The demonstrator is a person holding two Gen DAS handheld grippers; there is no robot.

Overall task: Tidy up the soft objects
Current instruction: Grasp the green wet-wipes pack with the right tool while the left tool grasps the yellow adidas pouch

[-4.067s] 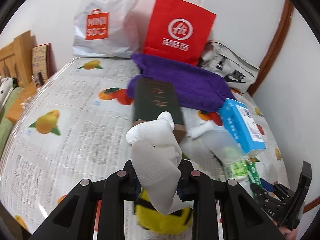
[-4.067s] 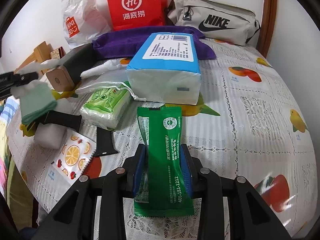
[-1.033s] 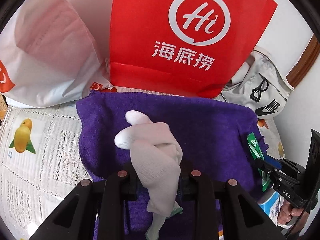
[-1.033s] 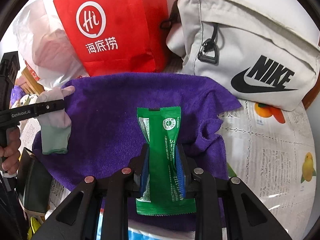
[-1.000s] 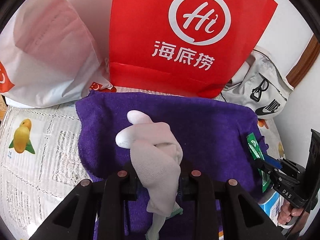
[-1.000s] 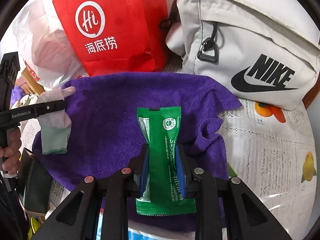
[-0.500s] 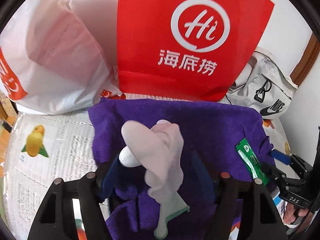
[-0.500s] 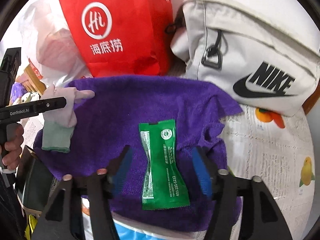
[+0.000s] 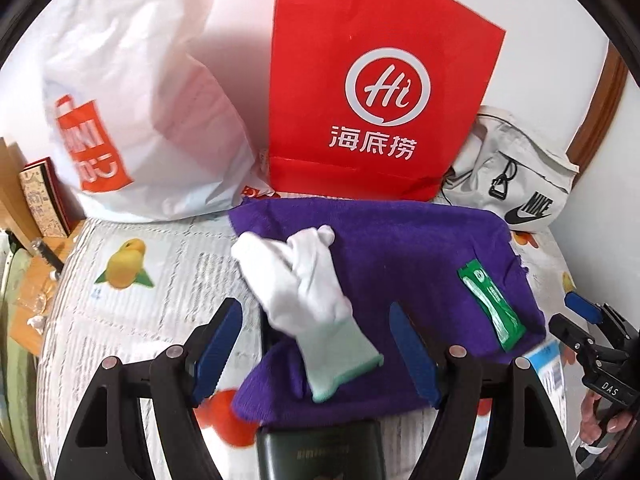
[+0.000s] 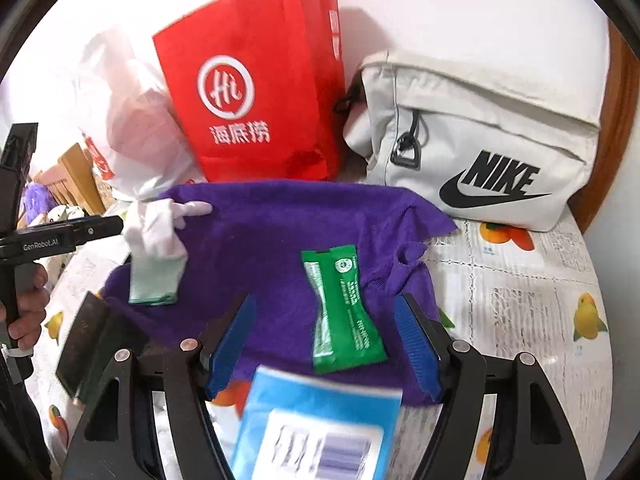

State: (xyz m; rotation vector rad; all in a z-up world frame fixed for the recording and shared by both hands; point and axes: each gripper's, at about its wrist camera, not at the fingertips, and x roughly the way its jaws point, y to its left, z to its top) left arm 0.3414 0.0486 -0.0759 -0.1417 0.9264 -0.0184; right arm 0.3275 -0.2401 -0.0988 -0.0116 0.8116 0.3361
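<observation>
Released since earlier: glove (image 9: 308, 300) and green packet (image 10: 344, 308) lying lengthwise between spread fingers on purple towel (image 9: 420, 248).

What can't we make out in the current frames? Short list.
- Dark box: left wrist view, cut off by the bottom edge; its print is too blurred to read.
- Blue pack: right wrist view, motion-blurred, label unreadable, cropped at the bottom.
- Green sachet: small print too fine to read in either view.
- Red bag and white plastic bag: contents hidden by their own walls.
</observation>
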